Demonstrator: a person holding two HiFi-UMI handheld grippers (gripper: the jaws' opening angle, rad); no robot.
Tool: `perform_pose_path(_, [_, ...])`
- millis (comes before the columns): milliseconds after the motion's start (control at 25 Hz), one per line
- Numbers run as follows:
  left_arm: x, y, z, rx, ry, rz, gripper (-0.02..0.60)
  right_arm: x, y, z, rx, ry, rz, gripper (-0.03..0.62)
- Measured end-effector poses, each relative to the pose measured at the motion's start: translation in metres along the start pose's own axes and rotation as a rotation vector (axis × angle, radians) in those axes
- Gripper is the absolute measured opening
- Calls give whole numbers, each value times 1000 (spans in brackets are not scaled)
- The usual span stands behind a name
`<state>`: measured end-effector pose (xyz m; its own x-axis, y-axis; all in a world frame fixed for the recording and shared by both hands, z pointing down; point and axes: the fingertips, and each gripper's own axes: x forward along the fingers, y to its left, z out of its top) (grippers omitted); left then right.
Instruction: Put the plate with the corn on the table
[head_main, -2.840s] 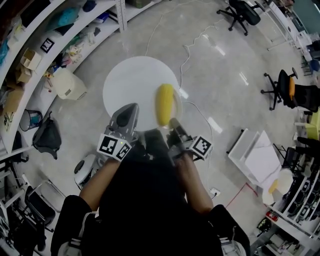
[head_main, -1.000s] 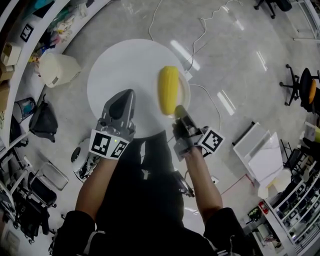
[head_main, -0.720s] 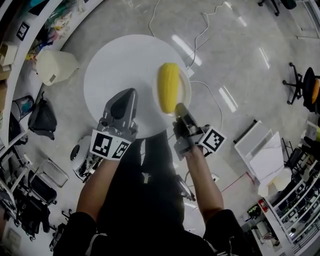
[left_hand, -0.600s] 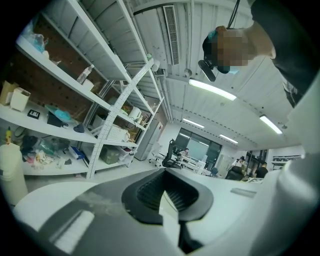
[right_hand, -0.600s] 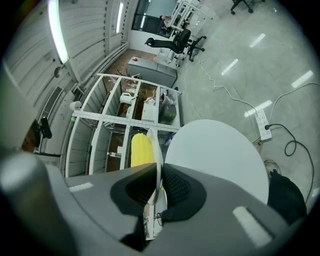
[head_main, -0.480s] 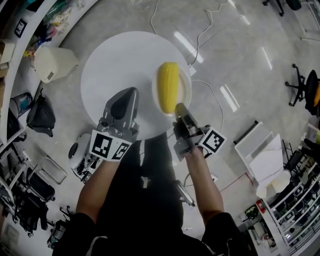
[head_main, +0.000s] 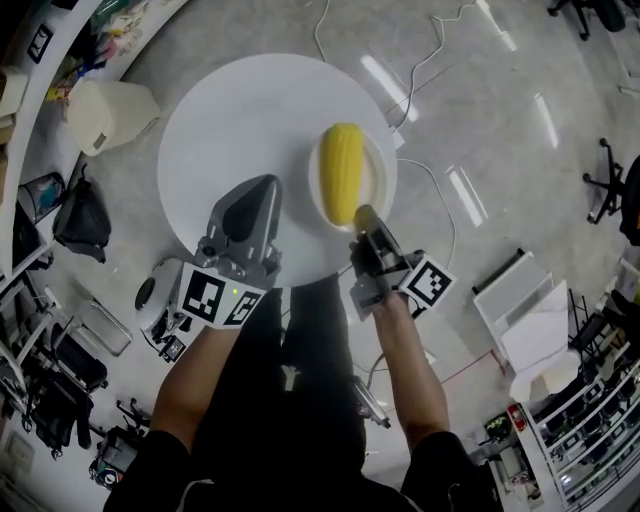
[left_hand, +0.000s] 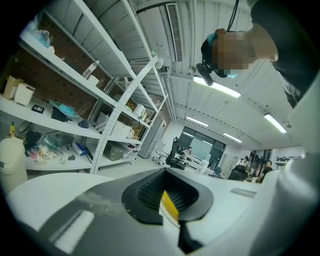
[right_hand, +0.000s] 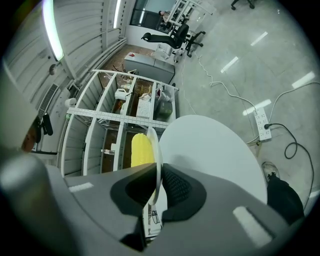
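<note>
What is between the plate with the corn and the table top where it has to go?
Nothing visible. The right gripper holds the plate, with the corn on it, by its rim over the right side of the round white table, whose top is bare there. The left gripper hangs apart, to the plate's left.

The right gripper (right_hand: 158, 192) has its jaws clamped on the rim of the white plate (right_hand: 156, 150), seen edge-on, with the yellow corn (right_hand: 140, 150) against the plate's left face, the round white table (right_hand: 210, 150) just right of the plate, metal shelves (right_hand: 125, 115) beyond it, and a power strip (right_hand: 262, 119) farther right.
</note>
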<state>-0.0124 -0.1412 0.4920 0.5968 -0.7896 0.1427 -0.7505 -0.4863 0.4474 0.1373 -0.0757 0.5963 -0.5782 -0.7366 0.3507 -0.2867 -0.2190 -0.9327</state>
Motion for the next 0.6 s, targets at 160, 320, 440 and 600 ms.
perform_pose_path(160, [3,5,-6,-6,3,3,2,10,-11,1,3,4,-5,37])
perform_pose_path(320, [8,10,-12,-11,2,0,2,20,-22,2,6,6,-8,37])
perform_pose_path(440, [9,13,-15,-12,3,-2,2,25,-29,-1,10,9,-15,37])
perform_pose_path(600, [11,16,-19,-12,11,-5,2,30,-38,-1,15,12,-27,37])
